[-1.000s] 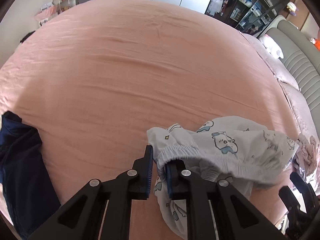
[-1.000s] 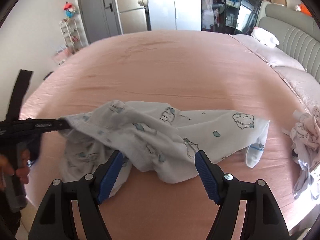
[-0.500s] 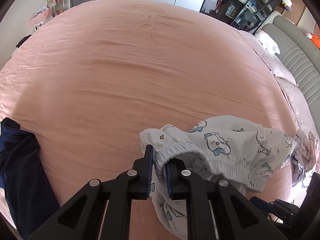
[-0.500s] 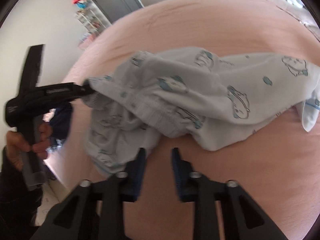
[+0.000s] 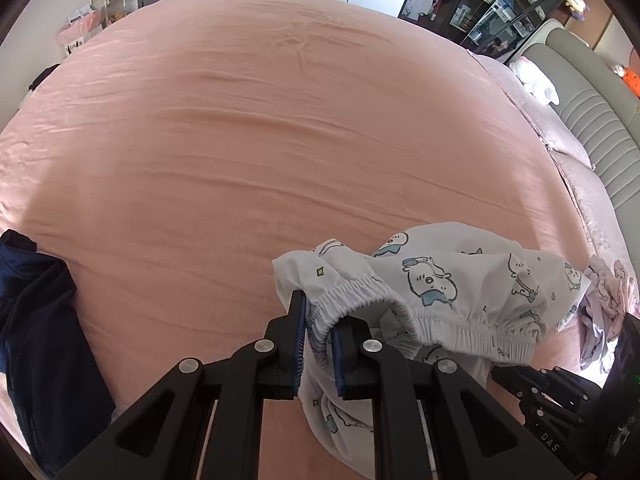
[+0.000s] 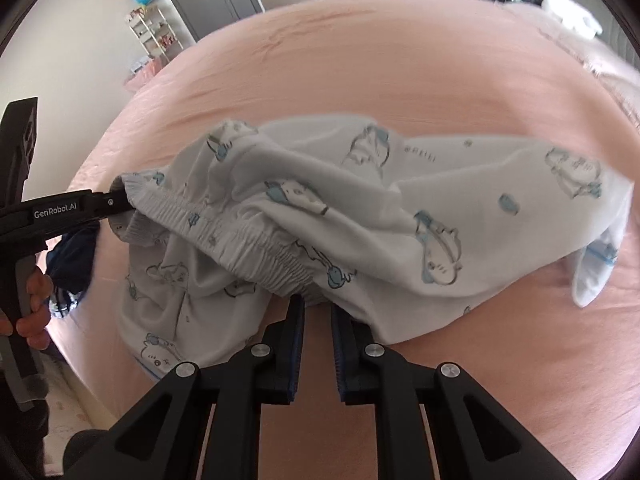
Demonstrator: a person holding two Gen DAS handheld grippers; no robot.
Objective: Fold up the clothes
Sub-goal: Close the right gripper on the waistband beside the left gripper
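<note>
The left gripper (image 5: 319,336) fingers are clamped on the elastic waistband of the printed white trousers (image 5: 460,280), which lie on the pink bed (image 5: 280,140) ahead and right of the fingers. Only the left view shows a dark navy garment (image 5: 36,320) far left. The right gripper (image 6: 316,312) fingers stand narrow at the waistband's lower edge; whether they pinch cloth cannot be told. Only this view shows the hand (image 6: 32,304) gripping the left gripper's handle.

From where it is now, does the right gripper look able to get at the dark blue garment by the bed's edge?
Probably not directly: the dark blue garment lies beyond the printed pants and the left gripper, both between it and the right gripper.
</note>
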